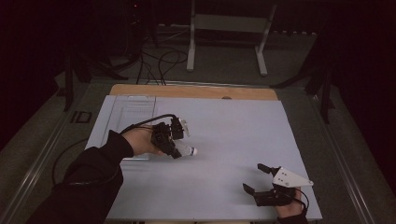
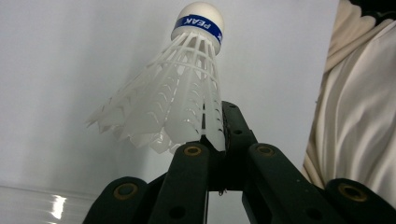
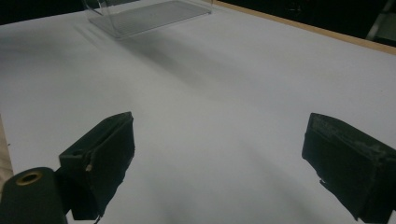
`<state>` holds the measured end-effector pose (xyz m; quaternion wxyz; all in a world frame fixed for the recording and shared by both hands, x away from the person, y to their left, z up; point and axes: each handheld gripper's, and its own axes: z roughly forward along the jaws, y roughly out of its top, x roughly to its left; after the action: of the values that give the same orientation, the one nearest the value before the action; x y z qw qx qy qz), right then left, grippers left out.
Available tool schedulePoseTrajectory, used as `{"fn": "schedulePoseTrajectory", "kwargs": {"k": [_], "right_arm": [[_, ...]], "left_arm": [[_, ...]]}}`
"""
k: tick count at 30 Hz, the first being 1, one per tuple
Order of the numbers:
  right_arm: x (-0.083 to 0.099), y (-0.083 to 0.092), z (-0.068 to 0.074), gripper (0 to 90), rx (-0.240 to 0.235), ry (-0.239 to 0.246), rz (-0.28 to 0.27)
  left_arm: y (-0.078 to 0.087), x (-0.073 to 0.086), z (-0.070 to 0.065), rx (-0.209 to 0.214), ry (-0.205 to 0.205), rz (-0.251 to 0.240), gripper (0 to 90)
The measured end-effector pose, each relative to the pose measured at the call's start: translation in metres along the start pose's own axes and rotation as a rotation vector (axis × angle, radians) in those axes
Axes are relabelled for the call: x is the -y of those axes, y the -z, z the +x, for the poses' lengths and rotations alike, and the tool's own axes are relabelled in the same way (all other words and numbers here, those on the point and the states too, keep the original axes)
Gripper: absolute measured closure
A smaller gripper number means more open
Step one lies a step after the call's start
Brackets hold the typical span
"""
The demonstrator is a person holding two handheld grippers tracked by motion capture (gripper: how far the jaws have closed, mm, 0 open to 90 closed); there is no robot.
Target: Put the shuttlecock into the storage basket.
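Plastic: white shuttlecock (image 2: 184, 79), light, springy skirt, fragile.
Hold: left gripper (image 2: 223, 154) fingers pinch its skirt edge.
Right gripper (image 3: 219, 158): fingers spread, empty.

It looked like a dim lab or recording studio; a white-topped table (image 1: 224, 140) stood among floor cables (image 1: 159, 65), a metal stand (image 1: 229, 28) and dark tripod legs (image 1: 322, 79).

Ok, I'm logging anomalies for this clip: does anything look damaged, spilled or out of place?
Nothing looks damaged or spilled. The left gripper is shut on the skirt edge of a white plastic shuttlecock, whose vanes look intact. The right gripper is open above the bare white table. A clear tray lies flat.
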<state>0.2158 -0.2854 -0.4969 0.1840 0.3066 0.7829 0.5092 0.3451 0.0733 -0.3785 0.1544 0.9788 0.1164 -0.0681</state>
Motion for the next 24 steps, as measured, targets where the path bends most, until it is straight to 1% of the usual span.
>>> {"fn": "schedulePoseTrajectory", "kwargs": {"k": [4, 5, 7, 9, 12, 13, 14, 16, 18, 23, 24], "right_arm": [[0.0, 0.0, 0.0, 9.6, -0.001, 0.002, 0.0], [0.0, 0.0, 0.0, 9.6, -0.001, 0.002, 0.0], [0.0, -0.001, 0.0, 9.6, 0.001, 0.004, 0.002], [0.0, -0.001, 0.0, 9.6, 0.0, 0.003, 0.001], [0.0, -0.001, 0.0, 9.6, -0.001, 0.002, -0.001], [0.0, -0.001, 0.0, 9.6, 0.0, 0.002, 0.0], [0.0, -0.001, 0.0, 9.6, 0.0, 0.002, 0.0], [0.0, -0.001, 0.0, 9.6, 0.0, 0.002, -0.001], [0.0, -0.001, 0.0, 9.6, 0.001, 0.001, -0.001], [0.0, -0.001, 0.0, 9.6, 0.0, 0.001, -0.001], [0.0, -0.001, 0.0, 9.6, 0.001, 0.001, -0.001]], "left_arm": [[0.006, 0.001, -0.001, 0.003, -0.009, 0.001, 90.0], [0.008, 0.002, -0.001, 0.007, -0.023, 0.007, 90.0], [0.01, 0.002, -0.003, 0.015, -0.036, 0.006, 90.0], [0.014, 0.002, -0.004, 0.011, -0.035, 0.009, 90.0], [0.018, 0.002, -0.004, 0.001, -0.023, 0.008, 90.0], [0.019, 0.002, -0.004, -0.004, -0.025, 0.008, 90.0], [0.02, 0.002, -0.004, 0.002, -0.025, 0.003, 90.0], [0.022, 0.002, -0.004, -0.006, -0.027, 0.007, 90.0], [0.026, 0.002, -0.004, -0.017, -0.012, 0.006, 90.0], [0.034, 0.003, -0.002, -0.033, -0.007, 0.014, 90.0], [0.036, 0.004, -0.002, -0.036, 0.0, 0.01, 90.0]]}}
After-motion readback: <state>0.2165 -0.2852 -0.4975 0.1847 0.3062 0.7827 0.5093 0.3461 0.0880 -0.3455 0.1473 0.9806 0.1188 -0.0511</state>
